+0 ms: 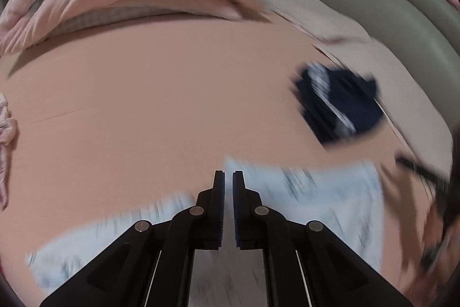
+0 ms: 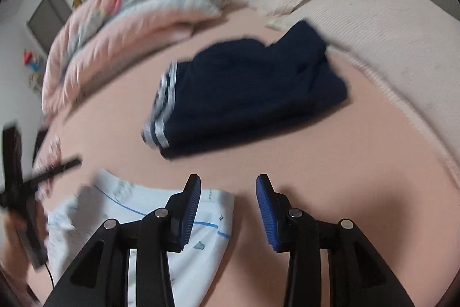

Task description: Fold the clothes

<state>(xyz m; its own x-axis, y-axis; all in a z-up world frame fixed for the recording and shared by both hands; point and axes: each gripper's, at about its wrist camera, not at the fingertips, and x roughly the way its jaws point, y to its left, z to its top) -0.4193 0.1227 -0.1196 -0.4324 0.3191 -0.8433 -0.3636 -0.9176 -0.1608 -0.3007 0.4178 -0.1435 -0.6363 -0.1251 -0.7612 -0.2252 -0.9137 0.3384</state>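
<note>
Below my left gripper (image 1: pixel 227 174), nearly closed on nothing, the pale blue printed garment (image 1: pixel 330 200) lies on the pink bed sheet (image 1: pixel 143 105). From the right view, my right gripper (image 2: pixel 227 180) stands partly open and empty; the folded navy garment (image 2: pixel 253 94) lies beyond.

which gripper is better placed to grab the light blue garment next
Right, probably. The right gripper is open with nothing between its pads, just past the light blue garment edge. The left gripper is shut over the same cloth and must open first.
</note>
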